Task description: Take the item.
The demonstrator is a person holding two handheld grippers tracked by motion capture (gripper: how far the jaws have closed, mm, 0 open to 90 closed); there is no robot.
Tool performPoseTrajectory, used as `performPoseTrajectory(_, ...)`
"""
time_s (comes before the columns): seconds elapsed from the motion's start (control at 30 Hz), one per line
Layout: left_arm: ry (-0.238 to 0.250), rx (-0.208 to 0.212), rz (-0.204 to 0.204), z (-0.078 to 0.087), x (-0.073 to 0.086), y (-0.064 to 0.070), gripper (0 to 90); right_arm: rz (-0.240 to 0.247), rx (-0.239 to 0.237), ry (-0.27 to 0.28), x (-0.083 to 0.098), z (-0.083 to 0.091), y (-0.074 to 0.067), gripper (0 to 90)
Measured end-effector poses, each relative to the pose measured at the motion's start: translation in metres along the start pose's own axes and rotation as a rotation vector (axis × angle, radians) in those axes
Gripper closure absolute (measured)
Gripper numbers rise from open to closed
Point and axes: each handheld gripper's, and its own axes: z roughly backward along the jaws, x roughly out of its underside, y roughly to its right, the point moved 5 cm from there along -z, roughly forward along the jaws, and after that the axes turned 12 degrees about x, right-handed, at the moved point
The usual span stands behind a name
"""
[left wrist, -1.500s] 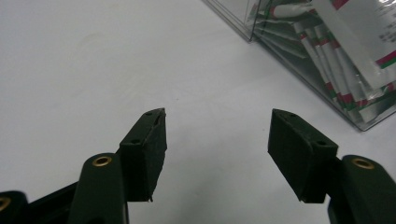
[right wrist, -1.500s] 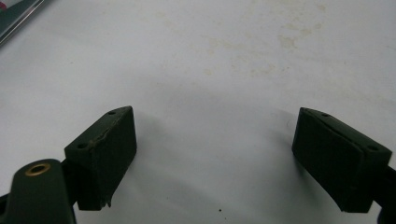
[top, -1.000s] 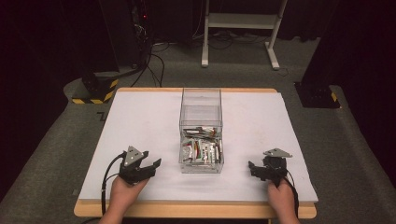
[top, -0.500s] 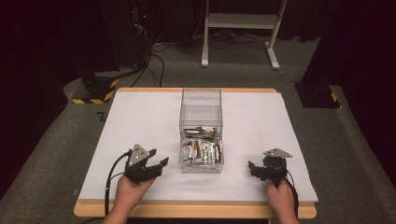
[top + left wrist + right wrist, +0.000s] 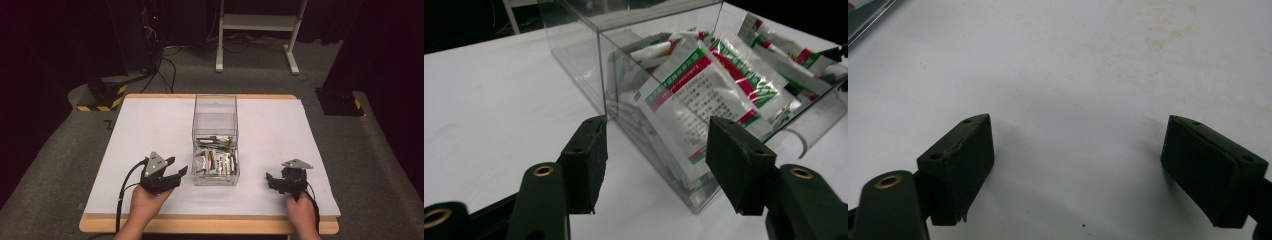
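Trouble could start with the clear box [image 5: 215, 140] in the high view, which stands in the middle of the white counter [image 5: 150, 125] with shiny packets [image 5: 215, 161] piled in its near end. The left gripper [image 5: 172, 172] sits just beside the box's near left corner, and its jaws have just been closing a little, though nothing is between them. The right gripper [image 5: 271, 180] rests on the counter well apart from the box, on its other side. In the left gripper view, the left gripper [image 5: 654, 150] has its jaws spread wide and aimed at the box's corner, with the packets [image 5: 704, 85] behind the clear wall [image 5: 624, 100]. I think the jaws could bump that wall and push the light box away — it may slide or tip, since nothing holds it down. The packets look slick and packed tight, so a pinch could grab two at once or slip off. In the right gripper view, the right gripper [image 5: 1075, 165] has its jaws spread over bare counter [image 5: 1073, 60], touching nothing — too far off, I think, to steady the box if it moves.
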Motion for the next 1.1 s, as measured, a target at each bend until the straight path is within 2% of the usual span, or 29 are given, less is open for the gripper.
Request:
performPoseTrajectory(0.23,0.024,0.004,-0.014,-0.006,-0.014,0.007,44.0,0.0,0.0,0.0,0.0,0.0,0.0,13.6)
performPoseTrajectory(0.53,0.035,0.014,-0.02,-0.013,-0.024,0.013,46.2,0.0,0.0,0.0,0.0,0.0,0.0,13.6)
performPoseTrajectory(1.1,0.0,-0.01,-0.037,-0.036,-0.039,0.017,51.3,-0.001,0.0,0.0,0.0,0.0,0.0,13.6)
